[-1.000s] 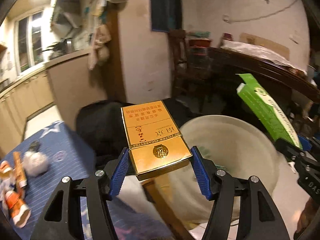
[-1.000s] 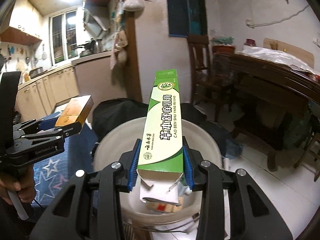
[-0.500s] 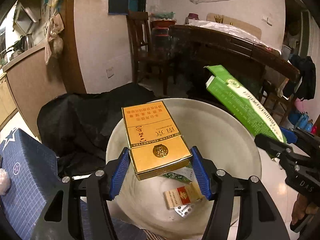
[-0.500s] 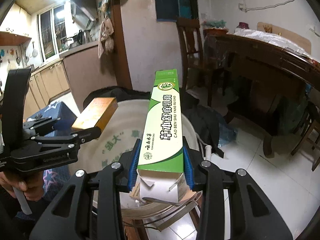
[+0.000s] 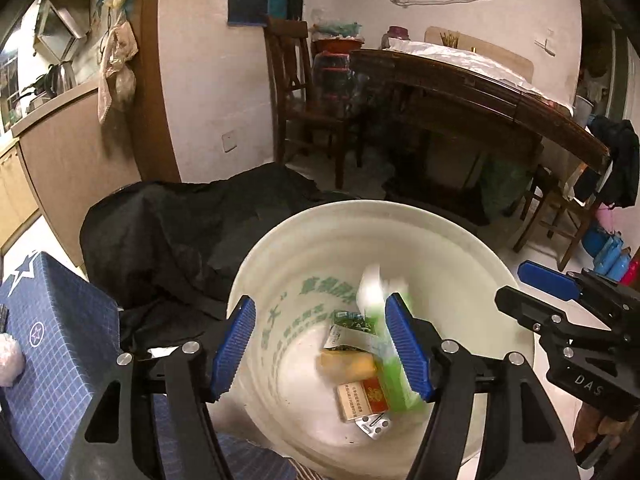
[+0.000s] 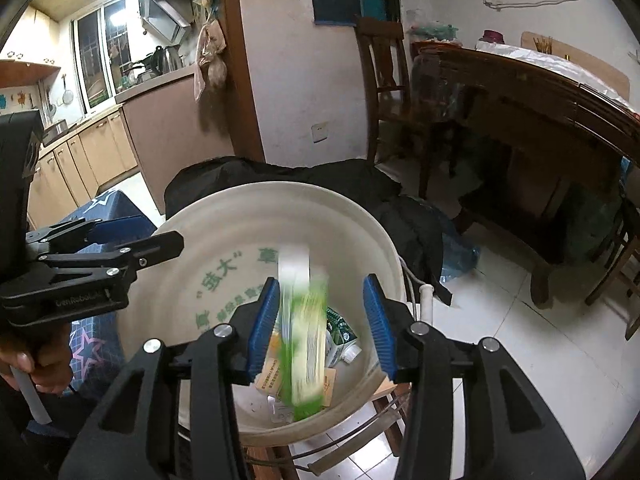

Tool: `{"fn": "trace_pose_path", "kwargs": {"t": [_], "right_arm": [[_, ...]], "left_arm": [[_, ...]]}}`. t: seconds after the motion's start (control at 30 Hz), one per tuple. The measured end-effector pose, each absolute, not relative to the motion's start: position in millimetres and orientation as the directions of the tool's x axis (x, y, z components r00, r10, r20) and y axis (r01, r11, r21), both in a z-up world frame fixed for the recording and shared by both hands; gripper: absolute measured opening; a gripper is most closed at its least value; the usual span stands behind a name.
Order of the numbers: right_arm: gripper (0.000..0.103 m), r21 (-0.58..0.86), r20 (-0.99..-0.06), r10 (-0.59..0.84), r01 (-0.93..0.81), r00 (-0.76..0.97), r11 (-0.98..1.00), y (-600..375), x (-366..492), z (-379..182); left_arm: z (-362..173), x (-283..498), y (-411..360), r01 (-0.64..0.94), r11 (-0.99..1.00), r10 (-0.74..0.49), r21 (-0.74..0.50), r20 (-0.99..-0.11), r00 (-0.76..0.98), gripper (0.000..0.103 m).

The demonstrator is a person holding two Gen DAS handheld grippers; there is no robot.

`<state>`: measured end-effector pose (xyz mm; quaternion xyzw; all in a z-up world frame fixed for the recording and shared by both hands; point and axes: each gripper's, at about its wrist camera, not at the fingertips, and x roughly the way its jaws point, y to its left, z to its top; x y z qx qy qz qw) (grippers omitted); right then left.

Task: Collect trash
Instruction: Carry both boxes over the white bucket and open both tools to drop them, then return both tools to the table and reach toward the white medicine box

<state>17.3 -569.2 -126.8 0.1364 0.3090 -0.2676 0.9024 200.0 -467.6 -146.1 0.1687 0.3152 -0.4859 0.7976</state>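
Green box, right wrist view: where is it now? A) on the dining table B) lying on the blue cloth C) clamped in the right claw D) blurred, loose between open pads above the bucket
D: the green box is motion-blurred with gaps to the right claw pads, over the white bucket.

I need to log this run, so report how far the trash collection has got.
Done: several packets lie in the white plastic bucket. In hand: nothing; the left gripper and right gripper are opening, and the blurred green carton is dropping in. Left: a white wad on the blue cloth.
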Motion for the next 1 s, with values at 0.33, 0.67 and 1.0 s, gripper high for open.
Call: {"fn": "trace_pose_path", "kwargs": {"t": [0.33,0.67,1.0], "right_arm": [[0.042,0.093,-0.607,-0.384,0.543,0.695,0.835,-553.3,19.0,-119.5],[0.042,0.069,-0.558,-0.251,0.345,0.791,0.936,-476.0,58.6,-107.8],[0.042,0.055,-0.623,0.034,0.001,0.782,0.998,-357.8,139.9,-135.6]], "left_arm": [[-134.7,194.5,-438.9,0.861,0.508,-0.672,-0.031,-0.639,0.374,0.069],[-133.9,212.6,-316.1,0.739,0.674,-0.580,0.016,-0.609,0.542,0.069],[-156.6,239.2,-137.1,0.445,0.895,-0.336,0.014,-0.635,0.696,0.070]]}}
